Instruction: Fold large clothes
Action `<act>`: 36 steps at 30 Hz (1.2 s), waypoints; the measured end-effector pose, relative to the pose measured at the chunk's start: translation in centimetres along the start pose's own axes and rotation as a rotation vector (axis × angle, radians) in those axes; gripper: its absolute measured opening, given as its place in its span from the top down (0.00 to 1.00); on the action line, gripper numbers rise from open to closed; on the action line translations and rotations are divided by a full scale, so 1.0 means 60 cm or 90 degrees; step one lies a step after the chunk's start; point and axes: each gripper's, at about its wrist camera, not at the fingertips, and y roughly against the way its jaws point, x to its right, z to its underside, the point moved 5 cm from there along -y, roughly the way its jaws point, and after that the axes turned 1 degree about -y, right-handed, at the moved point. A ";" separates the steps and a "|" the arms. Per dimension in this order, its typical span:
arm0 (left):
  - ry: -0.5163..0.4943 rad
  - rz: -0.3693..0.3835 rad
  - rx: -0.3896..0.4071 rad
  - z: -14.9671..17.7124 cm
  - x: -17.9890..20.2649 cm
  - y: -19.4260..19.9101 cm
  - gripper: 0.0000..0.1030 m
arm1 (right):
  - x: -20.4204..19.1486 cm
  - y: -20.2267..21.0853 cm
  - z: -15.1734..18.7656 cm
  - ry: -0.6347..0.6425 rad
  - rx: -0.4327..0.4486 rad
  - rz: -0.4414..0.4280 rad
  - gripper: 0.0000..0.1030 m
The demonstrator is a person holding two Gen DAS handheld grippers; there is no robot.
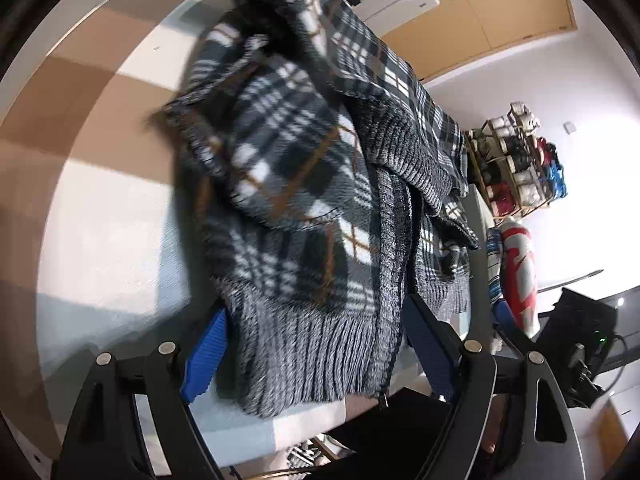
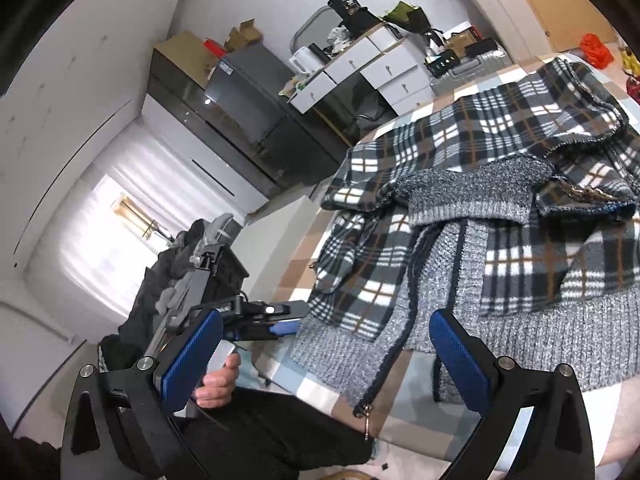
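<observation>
The jacket is lying in a messy heap on the checked bed, its long way running away from the person. The left gripper is standing wide, with the grey hem sitting between its fingers, not squeezed. The right gripper is standing wide too, holding nothing, with the zipper edge just ahead. The left one is nearer. No boxes are in play.

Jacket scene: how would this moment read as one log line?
plaid jacket: crumpled, unfolded, on checked bed cover | left tongs: open, straddling hem | right tongs: open, empty
</observation>
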 end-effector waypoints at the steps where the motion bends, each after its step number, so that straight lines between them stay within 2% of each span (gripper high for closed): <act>1: 0.012 0.029 -0.007 -0.001 0.005 -0.009 0.23 | -0.003 -0.002 0.001 0.005 -0.002 0.001 0.00; 2: 0.034 0.051 -0.011 -0.003 0.006 -0.017 0.23 | -0.005 -0.003 0.001 0.008 -0.002 0.003 0.00; 6: 0.064 0.070 0.011 -0.015 -0.002 -0.022 0.23 | -0.016 0.000 0.003 0.033 -0.003 0.007 0.00; 7: 0.065 0.075 0.010 -0.017 0.001 -0.026 0.26 | -0.017 0.005 0.003 0.037 0.004 0.008 0.00; 8: 0.067 0.069 0.013 -0.019 0.002 -0.029 0.45 | -0.018 0.008 0.002 0.038 0.009 0.007 0.00; 9: 0.067 0.065 0.013 -0.019 0.001 -0.029 0.58 | -0.017 0.012 0.001 0.037 0.013 0.005 0.00; 10: 0.067 0.056 0.012 -0.019 0.000 -0.030 0.82 | -0.013 0.016 -0.001 0.033 0.016 0.005 0.00; 11: 0.075 0.057 0.014 -0.018 -0.004 -0.029 0.88 | -0.009 0.018 -0.002 0.027 0.018 0.007 0.00; 18: 0.081 0.063 0.052 -0.009 -0.015 0.007 0.90 | 0.033 0.033 -0.013 -0.031 0.028 0.026 0.00; 21: 0.095 0.099 0.067 -0.007 -0.016 0.022 0.91 | 0.057 0.049 -0.018 -0.062 0.043 0.046 0.00; 23: 0.097 0.142 0.075 -0.006 -0.014 0.037 0.91 | 0.078 0.064 -0.018 -0.095 0.051 0.057 0.00; 26: 0.099 0.174 0.085 -0.006 -0.014 0.049 0.91 | 0.113 0.113 -0.014 -0.148 0.075 0.064 0.00; 29: 0.107 0.185 0.073 -0.008 -0.016 0.045 0.91 | 0.155 0.177 -0.020 -0.159 0.097 0.142 0.00; 30: 0.105 0.183 0.071 -0.009 -0.012 0.042 0.91 | 0.178 0.197 -0.024 -0.162 0.088 0.188 0.00; 33: 0.088 0.165 0.061 -0.011 -0.014 0.040 0.91 | 0.240 0.225 -0.031 -0.184 0.039 0.277 0.00; 36: 0.072 0.142 0.049 -0.008 -0.008 0.036 0.91 | 0.287 0.210 -0.026 -0.211 -0.043 0.279 0.00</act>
